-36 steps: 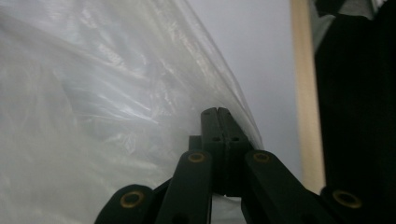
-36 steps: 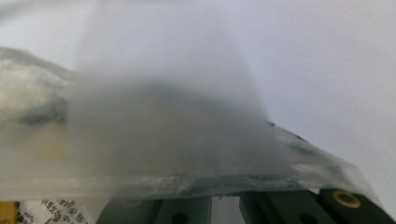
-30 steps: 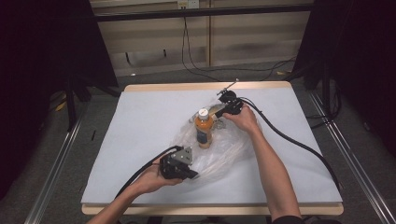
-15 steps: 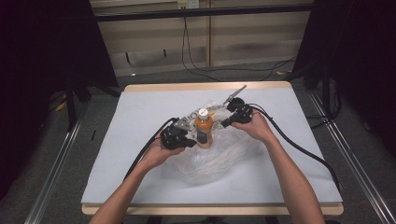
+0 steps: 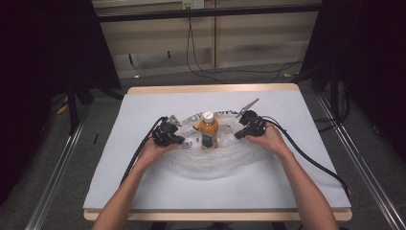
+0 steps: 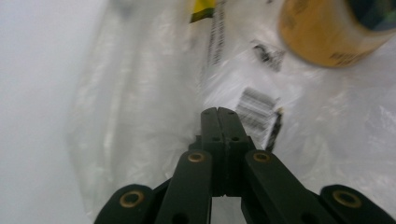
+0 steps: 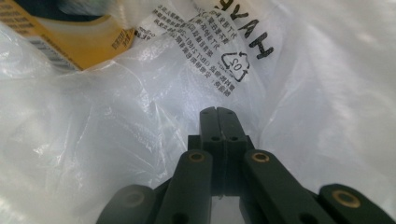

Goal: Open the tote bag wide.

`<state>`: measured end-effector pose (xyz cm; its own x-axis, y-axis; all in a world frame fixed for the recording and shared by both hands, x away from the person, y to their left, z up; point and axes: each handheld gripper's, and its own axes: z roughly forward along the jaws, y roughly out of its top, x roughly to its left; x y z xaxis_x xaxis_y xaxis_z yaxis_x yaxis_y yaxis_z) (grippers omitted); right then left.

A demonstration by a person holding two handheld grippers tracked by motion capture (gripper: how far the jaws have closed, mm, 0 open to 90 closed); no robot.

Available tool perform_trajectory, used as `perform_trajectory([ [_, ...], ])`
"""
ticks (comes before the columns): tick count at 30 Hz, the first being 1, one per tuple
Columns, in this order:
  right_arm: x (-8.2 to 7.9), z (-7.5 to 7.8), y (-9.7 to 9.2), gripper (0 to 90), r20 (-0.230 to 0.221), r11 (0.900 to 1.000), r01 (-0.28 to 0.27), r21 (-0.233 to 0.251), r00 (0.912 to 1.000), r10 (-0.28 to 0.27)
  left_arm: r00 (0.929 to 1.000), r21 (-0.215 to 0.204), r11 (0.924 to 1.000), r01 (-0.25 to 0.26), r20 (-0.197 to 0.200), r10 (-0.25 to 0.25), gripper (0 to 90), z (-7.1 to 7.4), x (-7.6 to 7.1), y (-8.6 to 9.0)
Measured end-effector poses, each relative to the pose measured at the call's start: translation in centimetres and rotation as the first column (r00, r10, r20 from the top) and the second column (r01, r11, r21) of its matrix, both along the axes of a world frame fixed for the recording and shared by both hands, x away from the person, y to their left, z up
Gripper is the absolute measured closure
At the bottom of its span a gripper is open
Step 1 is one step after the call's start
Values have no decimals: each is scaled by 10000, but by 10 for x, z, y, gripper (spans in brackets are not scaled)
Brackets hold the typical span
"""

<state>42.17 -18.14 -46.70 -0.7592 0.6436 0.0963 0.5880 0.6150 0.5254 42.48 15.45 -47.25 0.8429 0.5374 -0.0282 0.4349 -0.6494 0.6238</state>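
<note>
While both sets of fingers stand pressed flat together, I see the clear plastic bag (image 5: 210,160) spread under and ahead of them on the worktop (image 5: 143,191). In the left gripper view, the left gripper (image 6: 218,113) has its tips over the crinkled film, near a printed barcode patch (image 6: 256,99) just to the right of the fingers (image 6: 211,128); I cannot tell whether a fold of film is pinched between them. The orange bottle (image 6: 327,32) sits ahead and to the right of those tips, well apart from them. In the right gripper view, the right gripper (image 7: 218,112) likewise shows fingers (image 7: 228,128) closed on each other over the film, with black printed lettering (image 7: 224,51) on the bag just ahead of the tips and the bottle's yellow label (image 7: 70,39) farther ahead to the left. From the high view, the bottle stands upright with its white cap (image 5: 208,115) on top, between my two grippers, the left one just beside it on one side and the right one near it on the other. The bottle stands within the bag's crumpled outline; whether it is inside the film or on top of it I cannot tell.
</note>
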Motion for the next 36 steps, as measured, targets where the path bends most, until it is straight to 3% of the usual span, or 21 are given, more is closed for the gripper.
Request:
perform_trajectory([
  [1,-1,0,-1,900,-41,10000,17,31,10000,-17,9996,241,9994,261,-108,-258,900,1,2,6],
  [2,-1,-1,-3,900,44,10000,8,58,10000,-9,9999,-264,9997,1,-155,-5,900,-2,3,13],
  [4,-1,-1,-4,900,130,9999,136,68,9998,-137,9997,-425,9991,-2,-256,-9,900,-1,4,15],
  [6,-1,0,-5,900,204,9993,176,330,9996,-183,9999,-1317,9913,60,-80,-72,900,4,0,14],
  [9,-2,4,-5,900,402,9965,230,801,9988,-263,9996,-1504,9883,243,158,-221,900,12,-4,13],
  [12,-5,10,-6,900,663,9919,197,1255,9974,-282,9988,-1878,9811,461,267,-418,900,20,-9,12],
  [13,-7,13,-7,900,784,9881,96,1535,9967,-219,9980,-2221,9733,576,377,-505,900,25,-14,13],
  [15,-13,16,-9,900,1048,9873,194,1578,9938,-363,9973,-2307,9707,676,441,-589,900,28,-17,15],
  [17,-16,16,-10,900,1176,9859,194,1661,9923,-393,9952,-2669,9594,909,589,-779,900,32,-23,17],
  [20,-24,19,-17,900,1656,9770,364,2101,9835,-722,9934,-3031,9479,981,867,-751,900,38,-33,20],
  [21,-30,23,-23,900,1990,9673,410,2504,9756,-928,9924,-3136,9435,1072,919,-823,900,39,-35,21],
  [22,-30,23,-23,900,1990,9673,410,2504,9756,-928,9914,-3235,9394,1134,994,-854,900,40,-38,22],
  [23,-35,28,-28,900,2113,9588,600,2778,9698,-1219,9920,-3337,9362,1102,949,-830,900,40,-41,23],
  [25,-40,31,-33,900,2270,9546,765,2881,9629,-1457,9904,-3227,9396,1139,1108,-820,900,41,-45,27],
  [26,-40,31,-33,900,2270,9546,765,2881,9629,-1457,9912,-3362,9350,1126,1037,-820,900,41,-47,28],
  [29,-53,36,-44,900,2401,9289,865,3600,9536,-1818,9912,-3532,9295,1058,1127,-700,900,40,-53,33],
  [30,-53,36,-44,900,2401,9289,865,3600,9536,-1818,9905,-3530,9294,1073,1191,-692,900,41,-54,35],
  [32,-59,40,-46,806,2641,9259,937,3660,9435,-1999,9884,-3619,9266,1027,1419,-541,900,42,-58,38],
  [33,-66,44,-47,707,2866,9253,890,3686,9360,-2042,9888,-3622,9275,921,1435,-422,785,42,-61,39],
  [35,-69,45,-48,646,2963,9219,860,3778,9321,-2084,9870,-3698,9254,831,1588,-252,744,43,-65,41],
  [36,-76,48,-49,486,3196,9219,980,3749,9198,-2278,9856,-3799,9218,775,1688,-133,669,44,-68,43],
])
